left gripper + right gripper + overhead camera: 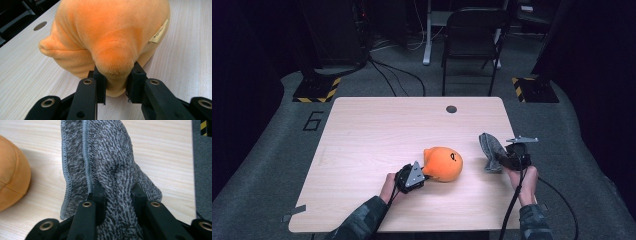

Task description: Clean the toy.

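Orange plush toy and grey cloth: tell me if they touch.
Apart. The high view shows bare table between the orange plush toy and the grey cloth.

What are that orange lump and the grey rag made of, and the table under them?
Orange toy: soft plush, going by its short fuzzy pile and sewn label. Grey cloth: looks like looped terry or microfibre, with a stitched hem. Table: pale matt wood-grain top, probably laminate.
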